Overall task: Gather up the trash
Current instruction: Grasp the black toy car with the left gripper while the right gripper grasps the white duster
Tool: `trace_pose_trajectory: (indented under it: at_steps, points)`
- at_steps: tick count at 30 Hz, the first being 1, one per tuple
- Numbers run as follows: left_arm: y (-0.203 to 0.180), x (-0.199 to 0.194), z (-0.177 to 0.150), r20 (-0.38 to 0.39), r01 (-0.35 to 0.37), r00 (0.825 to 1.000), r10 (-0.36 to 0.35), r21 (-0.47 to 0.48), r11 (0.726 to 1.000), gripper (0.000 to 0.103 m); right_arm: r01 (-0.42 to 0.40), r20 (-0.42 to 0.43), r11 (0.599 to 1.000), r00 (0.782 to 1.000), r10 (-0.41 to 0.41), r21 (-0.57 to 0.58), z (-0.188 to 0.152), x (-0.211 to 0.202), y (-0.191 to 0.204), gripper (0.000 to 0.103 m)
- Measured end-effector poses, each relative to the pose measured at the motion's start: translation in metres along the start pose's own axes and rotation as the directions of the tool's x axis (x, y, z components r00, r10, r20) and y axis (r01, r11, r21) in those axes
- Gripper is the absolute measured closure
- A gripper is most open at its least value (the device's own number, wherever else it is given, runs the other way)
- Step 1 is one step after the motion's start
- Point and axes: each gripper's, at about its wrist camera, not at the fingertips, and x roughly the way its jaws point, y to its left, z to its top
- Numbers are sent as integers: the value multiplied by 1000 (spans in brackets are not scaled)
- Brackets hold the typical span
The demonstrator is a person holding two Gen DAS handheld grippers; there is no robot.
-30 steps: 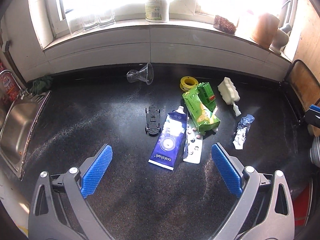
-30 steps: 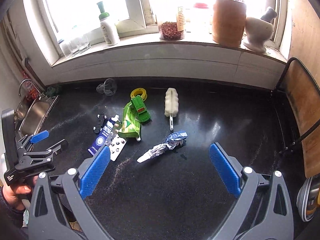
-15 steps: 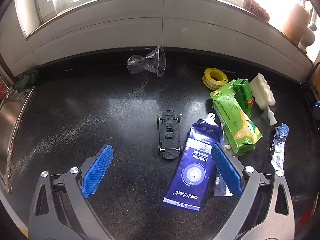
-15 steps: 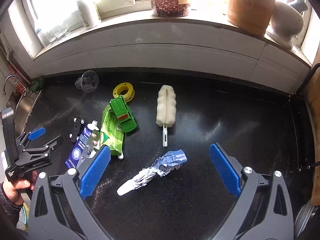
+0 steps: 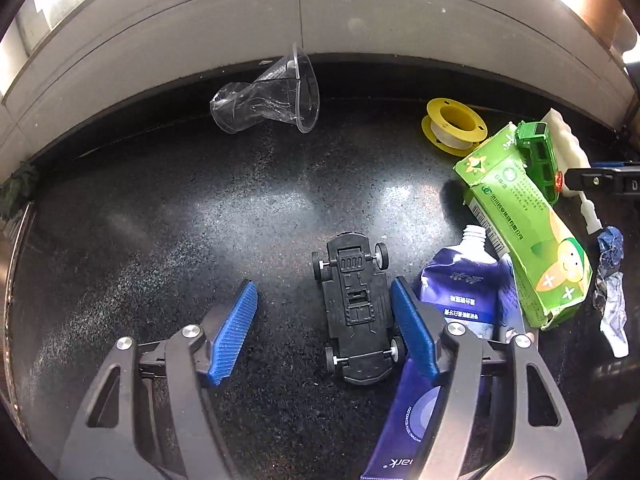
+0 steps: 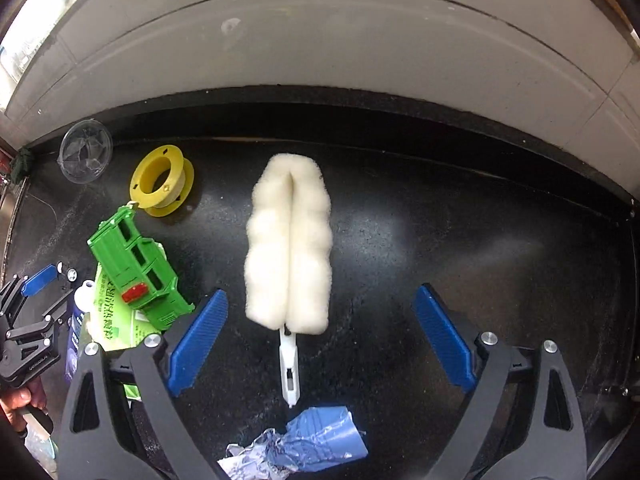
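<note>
My left gripper (image 5: 324,334) hangs low over the black counter, jaws closing. An upturned black toy car (image 5: 356,308) lies between them, close to the right pad, and neither pad presses on it. A blue toothpaste tube (image 5: 460,300), a green carton (image 5: 520,220) and a crumpled wrapper (image 5: 610,280) lie to its right, a crushed clear cup (image 5: 268,100) at the back. My right gripper (image 6: 320,342) is wide, jaws closing slightly, with the handle of a white fluffy brush (image 6: 288,248) between them untouched. The wrapper (image 6: 304,448) lies under it.
A green toy truck (image 6: 136,272) rests on the carton (image 6: 110,320), with a yellow spool (image 6: 160,186) and the cup (image 6: 85,150) behind. The white tiled wall (image 6: 320,60) bounds the counter's back. A hand (image 6: 20,400) holds the left gripper at the left edge.
Both grippers came down and forward over the counter. The left jaws narrowed around the toy car. The right gripper passed over the wrapper and now straddles the brush handle.
</note>
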Motion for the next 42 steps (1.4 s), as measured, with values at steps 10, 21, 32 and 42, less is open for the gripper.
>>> trace_pose_trajectory:
  at_steps: [10, 21, 32, 42]
  points:
    - [-7, -7, 0, 12, -3, 1000, 4, -27, 1000, 73, -9, 6, 999, 1000, 10, -43, 2, 3, 7, 81]
    - [-3, -55, 16, 64, -34, 997, 39, -72, 997, 73, -27, 93, 997, 995, 34, -66, -11, -58, 18, 82]
    - [-21, -137, -32, 57, -27, 998, 35, -147, 989, 73, -63, 144, 991, 986, 80, -119, -88, -130, 30, 82]
    - [-28, -169, -74, 70, -43, 996, 56, -176, 983, 73, -74, 159, 984, 982, 100, -163, -129, -160, 39, 82]
